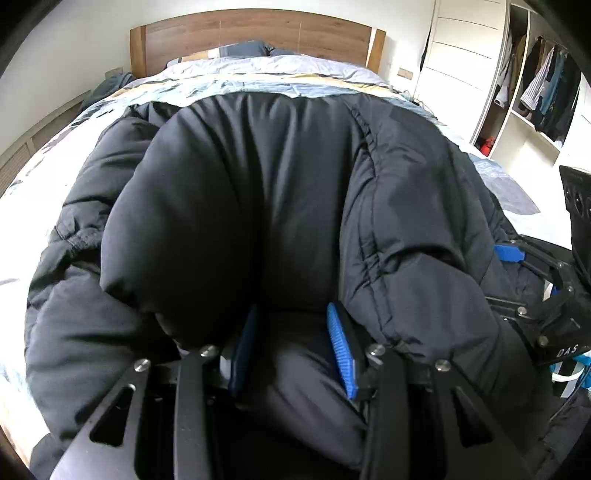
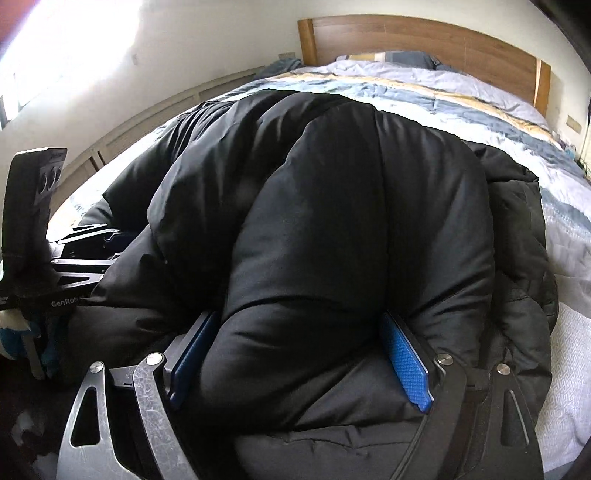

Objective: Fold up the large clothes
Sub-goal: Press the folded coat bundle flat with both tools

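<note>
A large black puffer jacket (image 1: 258, 177) lies bunched on the bed, and it also fills the right wrist view (image 2: 332, 206). My left gripper (image 1: 291, 332) is shut on a thick fold of the jacket's near edge, with padding bulging between its blue pads (image 1: 341, 350). My right gripper (image 2: 299, 347) is shut on another thick fold of the same edge, squeezed between its blue pads (image 2: 406, 365). The right gripper shows at the right edge of the left wrist view (image 1: 532, 273). The left gripper shows at the left edge of the right wrist view (image 2: 85, 258).
The bed (image 1: 258, 81) has a striped blue, yellow and white duvet and a wooden headboard (image 1: 255, 33). An open wardrobe with hanging clothes (image 1: 543, 85) stands to the right. A wall with low panelling (image 2: 155, 110) runs along the bed's left side.
</note>
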Action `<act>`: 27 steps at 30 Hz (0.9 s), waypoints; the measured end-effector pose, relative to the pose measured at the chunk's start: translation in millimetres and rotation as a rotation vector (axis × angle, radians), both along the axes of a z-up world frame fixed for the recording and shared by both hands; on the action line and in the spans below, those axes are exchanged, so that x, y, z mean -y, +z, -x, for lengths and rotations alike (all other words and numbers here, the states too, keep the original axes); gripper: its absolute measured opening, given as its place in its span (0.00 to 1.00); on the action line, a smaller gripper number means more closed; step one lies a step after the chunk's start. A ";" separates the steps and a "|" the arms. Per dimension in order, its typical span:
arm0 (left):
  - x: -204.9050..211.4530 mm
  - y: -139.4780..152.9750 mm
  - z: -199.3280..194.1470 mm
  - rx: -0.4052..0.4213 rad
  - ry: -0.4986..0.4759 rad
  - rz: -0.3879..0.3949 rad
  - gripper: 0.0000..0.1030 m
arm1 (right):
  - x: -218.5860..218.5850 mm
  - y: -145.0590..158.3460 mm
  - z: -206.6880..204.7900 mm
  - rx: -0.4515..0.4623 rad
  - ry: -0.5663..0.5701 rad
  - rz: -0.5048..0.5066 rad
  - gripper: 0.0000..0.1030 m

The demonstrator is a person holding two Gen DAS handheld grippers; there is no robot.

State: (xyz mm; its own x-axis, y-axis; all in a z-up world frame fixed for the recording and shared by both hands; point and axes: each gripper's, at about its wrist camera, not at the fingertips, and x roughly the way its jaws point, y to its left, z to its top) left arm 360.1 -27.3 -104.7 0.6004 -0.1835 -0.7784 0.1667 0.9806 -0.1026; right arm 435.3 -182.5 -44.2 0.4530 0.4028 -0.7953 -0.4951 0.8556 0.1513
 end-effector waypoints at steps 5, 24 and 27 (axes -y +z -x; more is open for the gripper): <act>-15.4 37.4 10.3 0.000 -0.010 0.019 0.37 | 0.9 35.6 6.9 0.000 0.014 0.025 0.83; -26.9 33.2 -54.7 0.022 0.028 -0.070 0.42 | 20.5 29.0 -44.9 -0.016 -0.073 -0.039 0.84; -23.6 31.7 -54.3 0.015 0.025 -0.093 0.42 | 21.6 20.0 -44.6 -0.034 -0.098 -0.053 0.84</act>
